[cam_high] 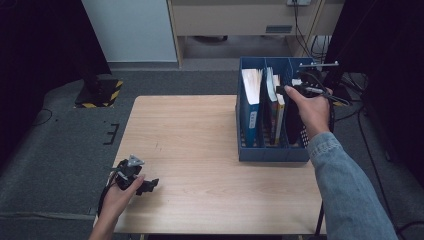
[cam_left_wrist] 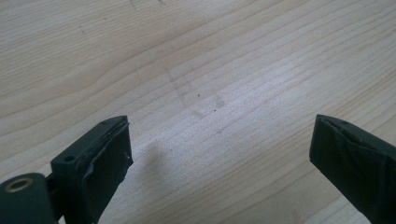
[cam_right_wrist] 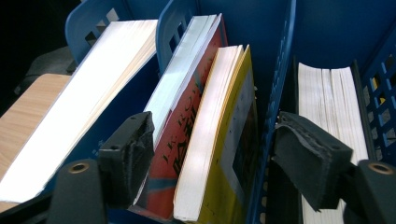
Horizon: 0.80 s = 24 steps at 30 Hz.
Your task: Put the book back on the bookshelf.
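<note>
A blue file rack [cam_high: 270, 152] with three compartments stands at the table's right side. In the right gripper view its left slot holds a thick white-paged book [cam_right_wrist: 79, 107], the middle slot a red book [cam_right_wrist: 180, 135] and a yellow book [cam_right_wrist: 229, 121], and the right slot another book [cam_right_wrist: 329, 102]. My right gripper [cam_right_wrist: 212, 149] hovers open just above the middle slot and the blue divider [cam_right_wrist: 278, 93], pads clear of the books. In the high view my right gripper [cam_high: 305, 85] is over the rack's far right. My left gripper [cam_high: 150, 185] rests open at the table's front left, nothing between its fingers [cam_left_wrist: 100, 154].
The wooden table [cam_high: 190, 140] is bare to the left of the rack. Beyond it are a pale cabinet [cam_high: 240, 20], a stand base with yellow-black stripes [cam_high: 100, 92] on the floor at left, and cables [cam_high: 350, 85] at right.
</note>
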### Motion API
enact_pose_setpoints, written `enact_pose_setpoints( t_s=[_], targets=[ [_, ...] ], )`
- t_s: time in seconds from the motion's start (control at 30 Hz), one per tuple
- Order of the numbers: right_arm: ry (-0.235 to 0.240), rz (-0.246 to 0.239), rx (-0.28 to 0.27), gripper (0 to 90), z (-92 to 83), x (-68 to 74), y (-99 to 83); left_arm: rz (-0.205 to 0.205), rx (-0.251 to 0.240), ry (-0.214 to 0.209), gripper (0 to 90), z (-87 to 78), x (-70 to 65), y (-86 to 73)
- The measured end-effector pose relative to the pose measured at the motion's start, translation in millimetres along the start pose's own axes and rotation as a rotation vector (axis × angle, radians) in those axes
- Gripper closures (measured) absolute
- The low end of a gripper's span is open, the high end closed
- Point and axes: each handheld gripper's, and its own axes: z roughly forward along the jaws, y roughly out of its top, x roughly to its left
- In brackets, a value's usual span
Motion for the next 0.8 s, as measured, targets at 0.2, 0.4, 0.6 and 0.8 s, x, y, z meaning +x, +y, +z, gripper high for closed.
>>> enact_pose_setpoints(
  t_s=[0.2, 0.4, 0.6, 0.8],
  targets=[
    [-0.011, -0.009, -0.037, 19.6, -8.5, 0.7, -1.6, 0.002, 0.004, -0.003, 5.2, 0.4, -0.6, 0.0],
    [-0.016, -0.015, -0.06, 14.1, -13.3, 0.3, -7.5, 0.002, 0.01, -0.003, 5.2, 1.5, -1.0, -0.4],
    [0.012, -0.012, -0.099, 10.0, -20.3, -2.0, -14.7, 0.014, 0.018, -0.004, 5.2, 2.3, -1.1, -0.4],
    [0.012, -0.03, -0.115, 7.2, -29.9, -4.3, -20.7, 0.011, 0.024, -0.003, 5.2, 3.0, -1.7, -0.5]
  ],
)
